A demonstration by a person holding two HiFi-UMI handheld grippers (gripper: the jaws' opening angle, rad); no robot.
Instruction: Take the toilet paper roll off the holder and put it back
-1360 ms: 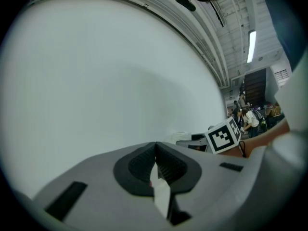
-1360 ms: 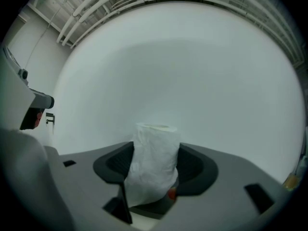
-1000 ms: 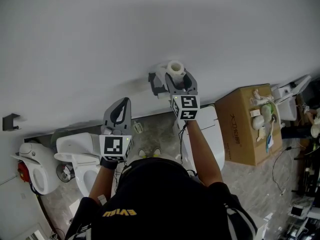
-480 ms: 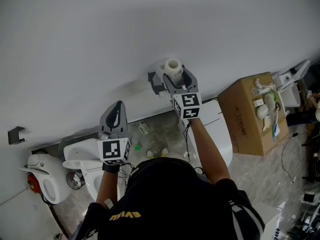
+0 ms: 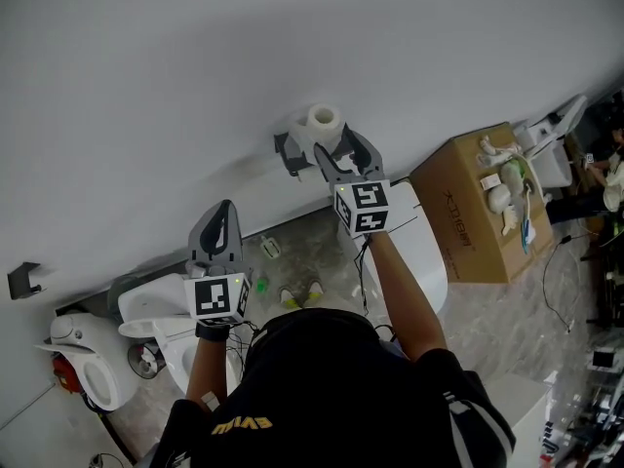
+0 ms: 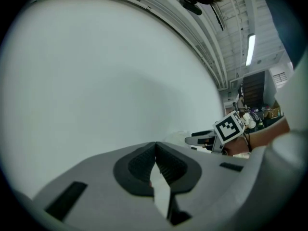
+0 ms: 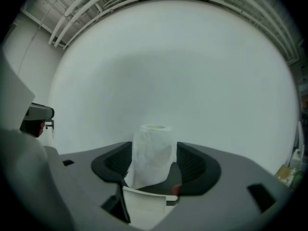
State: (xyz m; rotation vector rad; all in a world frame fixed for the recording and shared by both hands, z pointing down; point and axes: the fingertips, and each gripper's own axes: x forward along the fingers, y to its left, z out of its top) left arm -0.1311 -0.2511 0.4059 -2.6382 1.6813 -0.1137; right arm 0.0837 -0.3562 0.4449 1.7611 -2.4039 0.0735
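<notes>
The white toilet paper roll (image 5: 323,121) stands upright against the pale wall, just right of the grey holder (image 5: 289,153). My right gripper (image 5: 337,144) is shut on it. In the right gripper view the roll (image 7: 153,143) fills the gap between the dark pads (image 7: 192,163), and a loose sheet hangs down at its front. I cannot tell whether the roll still sits on the holder. My left gripper (image 5: 223,209) hangs lower and to the left, away from the holder. Its jaws meet with nothing between them (image 6: 155,146).
White toilets (image 5: 146,305) stand on the floor at the lower left. A cardboard box (image 5: 466,208) with small items on top sits at the right, next to a white toilet (image 5: 421,252). A small dark bracket (image 5: 21,279) is fixed to the wall at far left.
The roll, holder and right gripper have shifted a little left and up in the head view, keeping the same places relative to each other. The left gripper has dropped slightly.
</notes>
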